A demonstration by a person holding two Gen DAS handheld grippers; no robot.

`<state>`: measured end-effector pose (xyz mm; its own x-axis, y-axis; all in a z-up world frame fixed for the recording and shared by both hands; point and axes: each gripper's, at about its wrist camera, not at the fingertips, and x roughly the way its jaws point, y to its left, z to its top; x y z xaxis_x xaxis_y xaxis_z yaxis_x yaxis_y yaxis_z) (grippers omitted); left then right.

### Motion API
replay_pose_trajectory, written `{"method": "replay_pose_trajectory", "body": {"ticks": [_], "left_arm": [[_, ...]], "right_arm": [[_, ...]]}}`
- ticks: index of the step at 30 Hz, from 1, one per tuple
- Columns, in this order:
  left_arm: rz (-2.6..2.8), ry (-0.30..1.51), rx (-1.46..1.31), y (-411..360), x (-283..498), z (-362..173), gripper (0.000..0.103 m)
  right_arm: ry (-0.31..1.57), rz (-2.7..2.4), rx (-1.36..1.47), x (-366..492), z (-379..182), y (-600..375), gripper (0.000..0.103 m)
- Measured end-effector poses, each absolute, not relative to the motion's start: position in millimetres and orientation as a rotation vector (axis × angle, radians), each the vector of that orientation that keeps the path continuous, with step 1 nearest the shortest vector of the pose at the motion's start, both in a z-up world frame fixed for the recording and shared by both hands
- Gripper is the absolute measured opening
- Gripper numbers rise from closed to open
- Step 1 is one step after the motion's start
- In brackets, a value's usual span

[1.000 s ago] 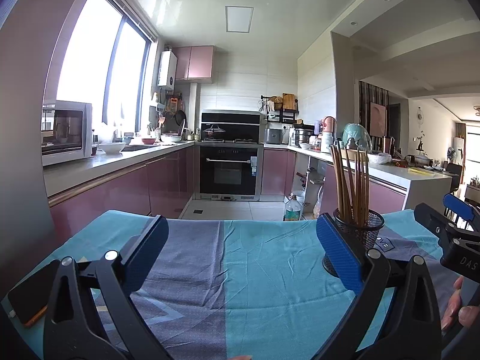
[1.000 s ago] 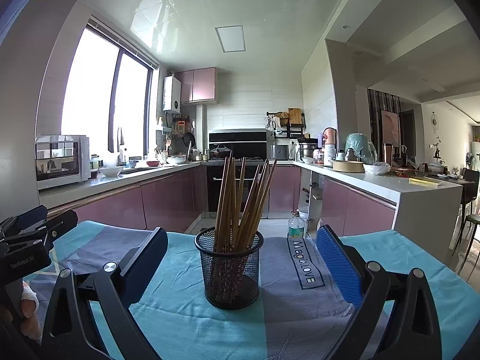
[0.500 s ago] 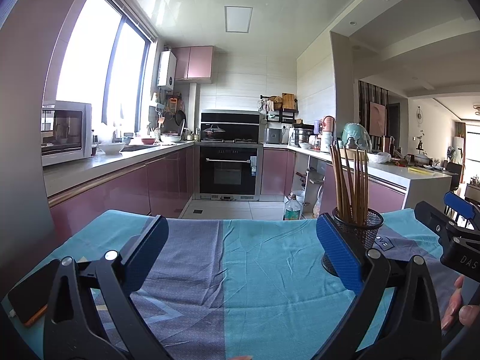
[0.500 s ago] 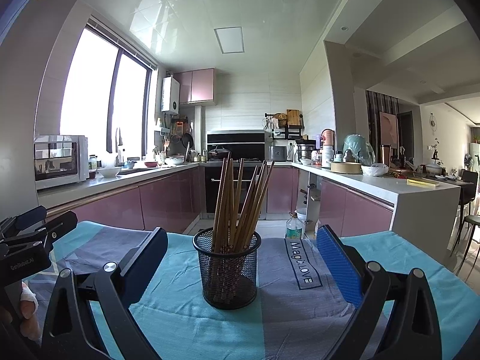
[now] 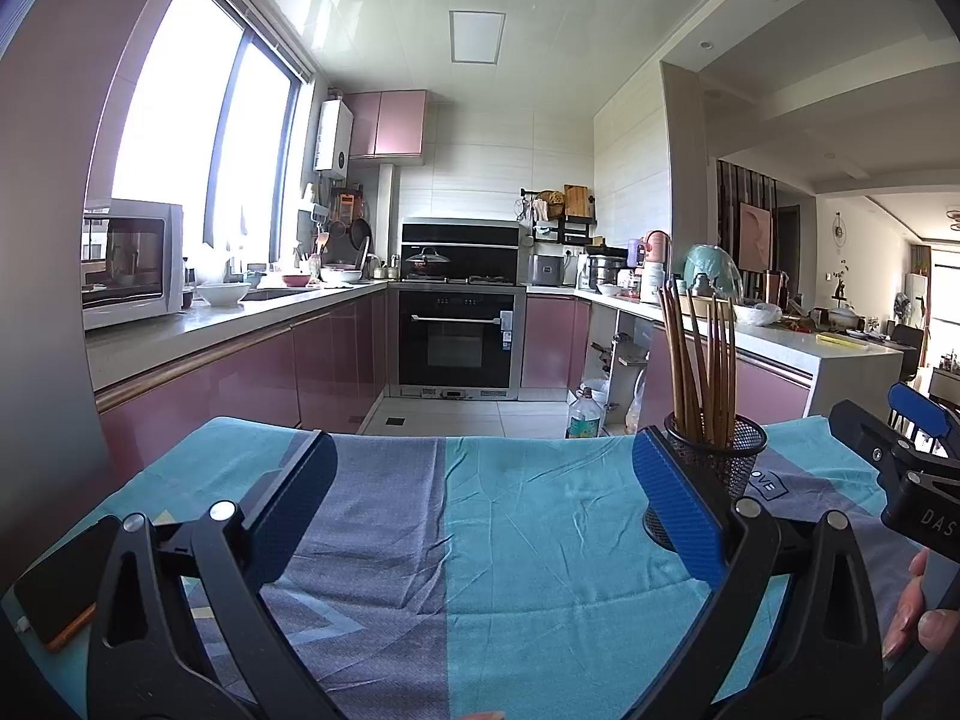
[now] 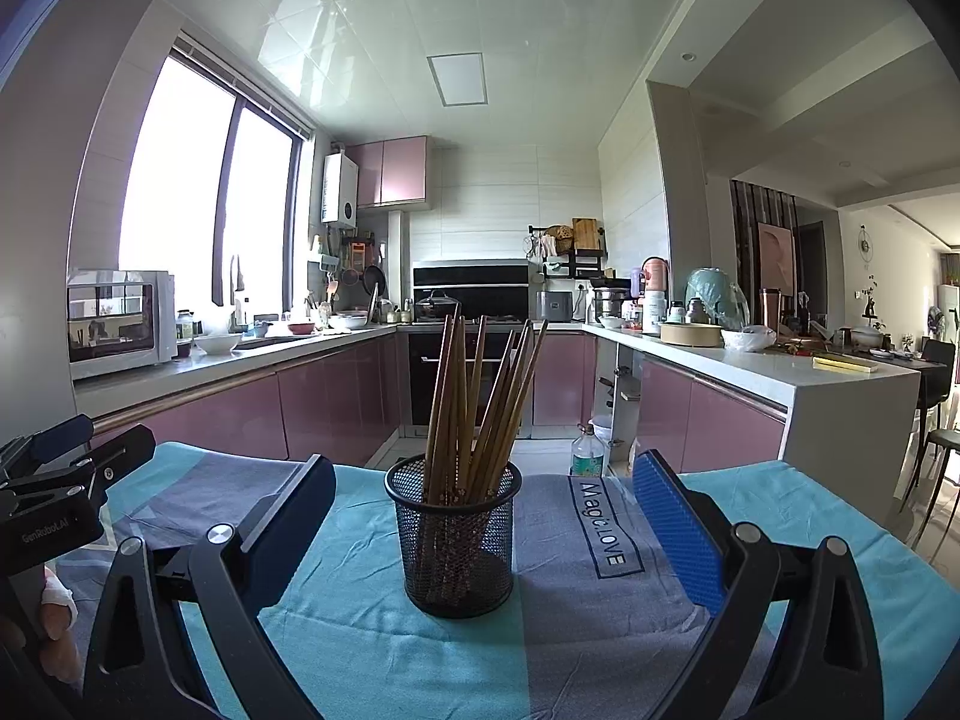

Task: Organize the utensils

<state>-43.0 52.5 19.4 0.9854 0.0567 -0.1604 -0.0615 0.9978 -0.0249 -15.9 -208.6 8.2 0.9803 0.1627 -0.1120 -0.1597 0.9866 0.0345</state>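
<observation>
1. Right gripper: black frame with blue-padded jaws, standing wide apart and holding nothing. It hangs low over the desk and points at the holder.
2. Black wire-mesh cylindrical holder: upright on the desk, seen between the right gripper's two pads but ahead of them; contact with either pad is not evident.
3. Bundle of brown wooden chopsticks: standing in the holder, tips fanned outward above the rim, some leaning right.
4. Left gripper: same build, jaws wide apart and empty, aimed over bare cloth. In its view the holder sits partly behind the right-hand pad, with the chopsticks rising above it.
5. Turquoise and grey-purple patchwork cloth: covers the desk, lightly creased, with a printed label reading "Magic LOVE" to the right of the holder.
6. Dark smartphone in an orange-edged case: lying flat at the left edge of the cloth, well apart from the holder.
7. A person's fingers show at the lower right edge of the left view, beside the right gripper's body.
8. Background: kitchen with pink cabinet fronts, a built-in black oven and a white microwave on the left counter.
</observation>
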Motion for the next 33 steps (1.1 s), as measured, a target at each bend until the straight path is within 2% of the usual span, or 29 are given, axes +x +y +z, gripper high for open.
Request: {"method": "replay_pose_trajectory", "body": {"ticks": [33], "left_arm": [[0.053, 0.162, -0.031, 52.3, -45.6, 16.1, 0.097]], "right_arm": [[0.115, 0.154, 0.027, -15.6, 6.9, -208.3, 0.096]]}}
